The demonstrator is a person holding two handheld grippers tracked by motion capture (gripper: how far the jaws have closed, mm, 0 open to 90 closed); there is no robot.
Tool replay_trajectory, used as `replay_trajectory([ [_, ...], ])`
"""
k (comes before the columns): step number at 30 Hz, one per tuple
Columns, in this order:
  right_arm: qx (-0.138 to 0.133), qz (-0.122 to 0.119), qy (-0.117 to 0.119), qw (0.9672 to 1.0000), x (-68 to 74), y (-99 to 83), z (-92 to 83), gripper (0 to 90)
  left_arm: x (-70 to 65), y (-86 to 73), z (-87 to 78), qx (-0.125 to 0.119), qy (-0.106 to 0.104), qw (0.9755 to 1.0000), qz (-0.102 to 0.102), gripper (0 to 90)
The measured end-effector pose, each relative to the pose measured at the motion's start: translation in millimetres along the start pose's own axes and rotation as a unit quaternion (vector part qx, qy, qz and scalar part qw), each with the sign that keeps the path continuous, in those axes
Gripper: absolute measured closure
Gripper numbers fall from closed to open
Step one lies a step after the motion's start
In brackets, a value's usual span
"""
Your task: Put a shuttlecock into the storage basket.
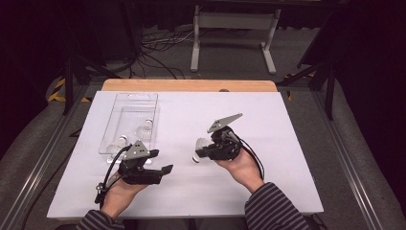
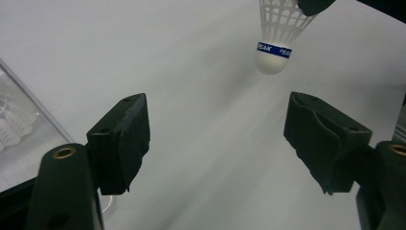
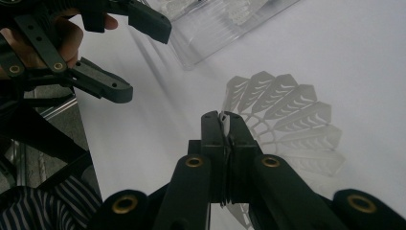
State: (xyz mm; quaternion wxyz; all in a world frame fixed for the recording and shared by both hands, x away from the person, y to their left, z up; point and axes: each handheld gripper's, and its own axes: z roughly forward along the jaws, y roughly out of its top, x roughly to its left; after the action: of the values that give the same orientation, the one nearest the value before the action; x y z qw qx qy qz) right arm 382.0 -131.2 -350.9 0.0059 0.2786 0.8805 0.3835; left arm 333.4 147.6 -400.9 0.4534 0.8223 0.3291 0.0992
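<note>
Held shuttlecock: in the left gripper view the white plastic shuttlecock with a blue band [image 2: 276, 36] is cut off by the top edge, so we see its skirt only in part.
Its cork end: in the right gripper view the closed fingers [image 3: 225, 143] hide it from us.
Clear plastic tray [image 1: 115, 125]: in the high view the shuttlecocks in it are too small and pale for us to count.
Tray in the gripper views: cropped at the picture edges.
</note>
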Motion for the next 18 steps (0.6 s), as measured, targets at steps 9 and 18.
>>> replay_trajectory([
  [9,-0.007,-0.002,0.005,1.0000,1.7,2.6,0.4,88.6,-3.8,6.8,12.4,0.013,-0.008,0.9999,0.002,28.3],
  [18,-0.010,-0.001,0.009,0.9999,2.7,3.8,1.3,88.7,-9.9,12.5,25.3,0.033,-0.016,0.9993,0.009,31.9],
])
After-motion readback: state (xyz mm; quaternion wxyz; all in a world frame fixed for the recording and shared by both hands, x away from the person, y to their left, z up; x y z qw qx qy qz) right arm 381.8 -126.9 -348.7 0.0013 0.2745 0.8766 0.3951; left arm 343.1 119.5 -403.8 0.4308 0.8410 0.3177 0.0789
